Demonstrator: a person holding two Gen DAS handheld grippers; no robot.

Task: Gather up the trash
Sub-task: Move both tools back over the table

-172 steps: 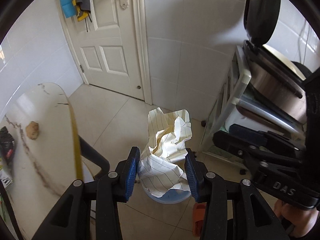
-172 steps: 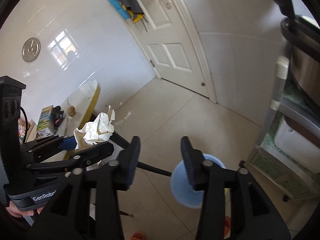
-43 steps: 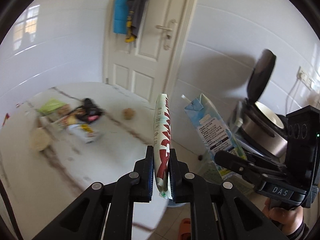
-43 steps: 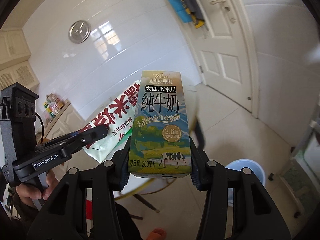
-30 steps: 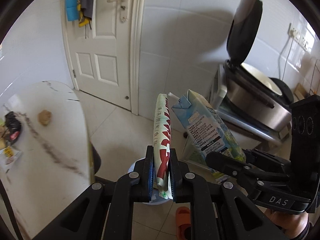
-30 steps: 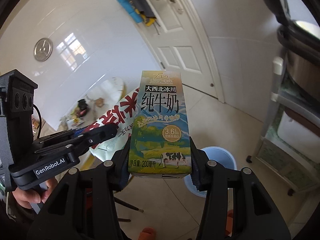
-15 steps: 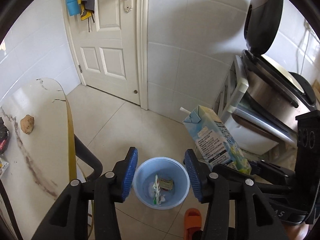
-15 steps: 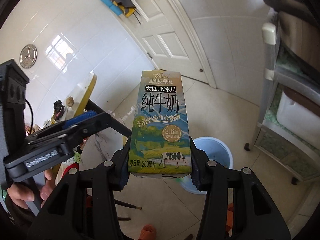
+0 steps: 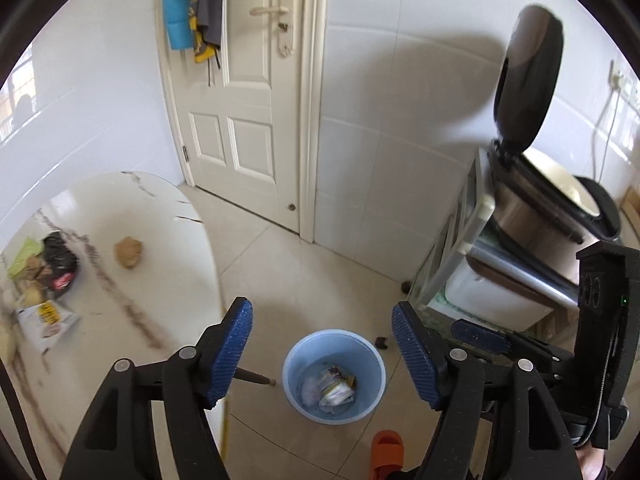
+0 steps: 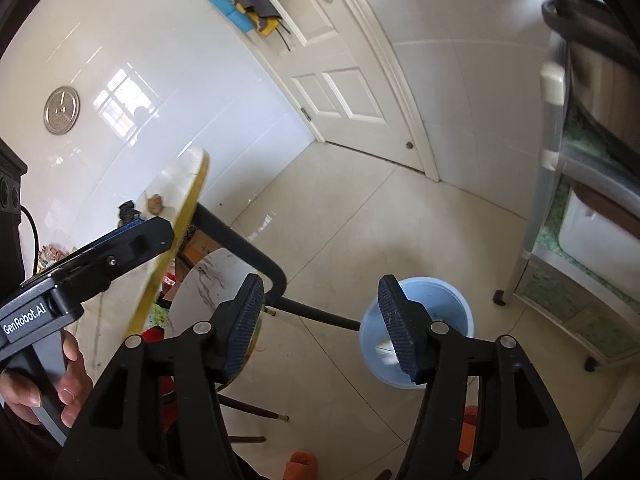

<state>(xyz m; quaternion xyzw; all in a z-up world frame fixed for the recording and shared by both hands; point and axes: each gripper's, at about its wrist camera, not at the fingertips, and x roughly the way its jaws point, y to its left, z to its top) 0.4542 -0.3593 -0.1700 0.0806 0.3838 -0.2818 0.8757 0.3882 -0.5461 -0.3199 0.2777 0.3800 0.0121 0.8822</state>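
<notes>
Overall, both views look down on a pale glossy tiled floor (image 9: 320, 280) of a white-tiled room with a white panelled door (image 9: 248, 120); blue and grey clothes hang on it, cut off at the top edge.

Round white marble-pattern table with a yellow edge (image 9: 132, 216): left side cut off in the left wrist view and motion-blurred. On it lie a brown lump (image 9: 128, 252), a black crumpled packet (image 9: 60, 262) and a white-and-yellow wrapper (image 9: 48, 320), too blurred to read.

Metal rack at right (image 9: 472, 240) carries a steel cooker with its dark lid raised (image 9: 528, 80); lower shelves only partly seen, blurred in the right wrist view.

Round light-blue plastic bin (image 9: 334, 376) stands upright on the floor, mouth facing up, just beside the table leg and near the rack foot. In the right wrist view its near rim (image 10: 440, 292) is hidden behind the right finger.

Left gripper (image 9: 322, 352): blue-padded jaws wide apart, nothing between them, held above the bin, which shows in the gap. Right gripper (image 10: 322, 324): jaws likewise spread and empty, with the bin just right of the gap.

Trash in the bin (image 9: 330, 388): crumpled white paper and a printed carton or wrapper lying at the bottom; long axis and orientation cannot be made out. Almost none of it shows in the right wrist view.

Orange slipper (image 9: 386, 450) on the floor below the bin, partly cut off.
</notes>
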